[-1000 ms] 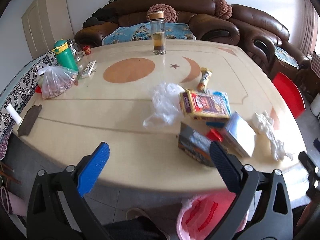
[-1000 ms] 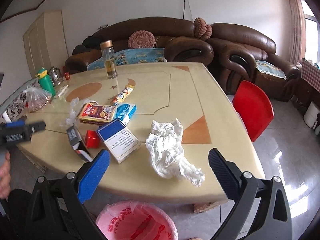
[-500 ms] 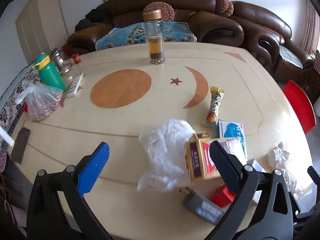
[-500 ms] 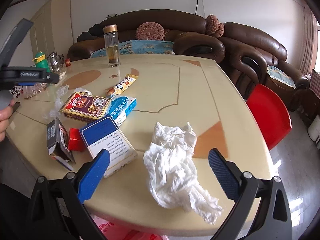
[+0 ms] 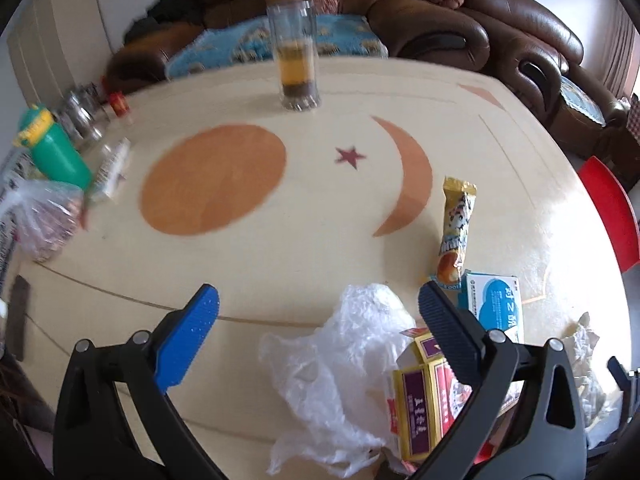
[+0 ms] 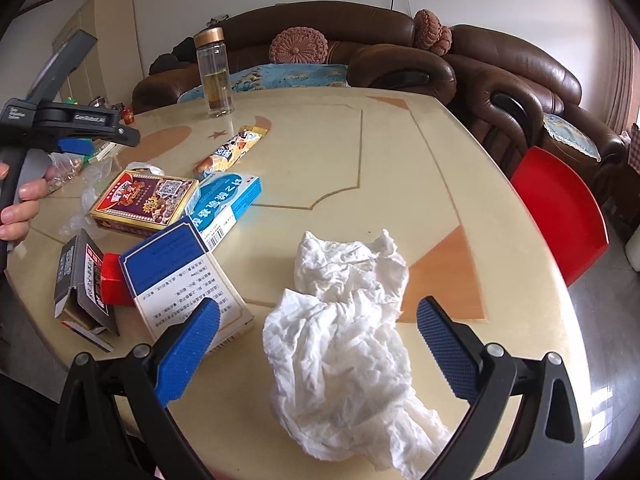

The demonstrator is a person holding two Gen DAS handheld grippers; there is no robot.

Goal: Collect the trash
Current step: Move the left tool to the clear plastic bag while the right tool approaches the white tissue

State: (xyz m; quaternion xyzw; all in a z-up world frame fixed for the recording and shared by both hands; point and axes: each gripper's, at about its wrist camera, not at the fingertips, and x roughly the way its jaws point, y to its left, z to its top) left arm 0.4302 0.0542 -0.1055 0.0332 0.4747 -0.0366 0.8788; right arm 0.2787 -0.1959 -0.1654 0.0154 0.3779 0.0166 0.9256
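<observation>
While both grippers are held wide open and empty, a first pick is being lined up. The right gripper point(image 6: 318, 334) frames crumpled tissue point(image 6: 344, 344) at six o'clock on the desk point(image 6: 400, 152); lowering and closing are judged next. The left gripper point(image 5: 318, 320) hovers above a plastic bag point(image 5: 328, 376).
</observation>
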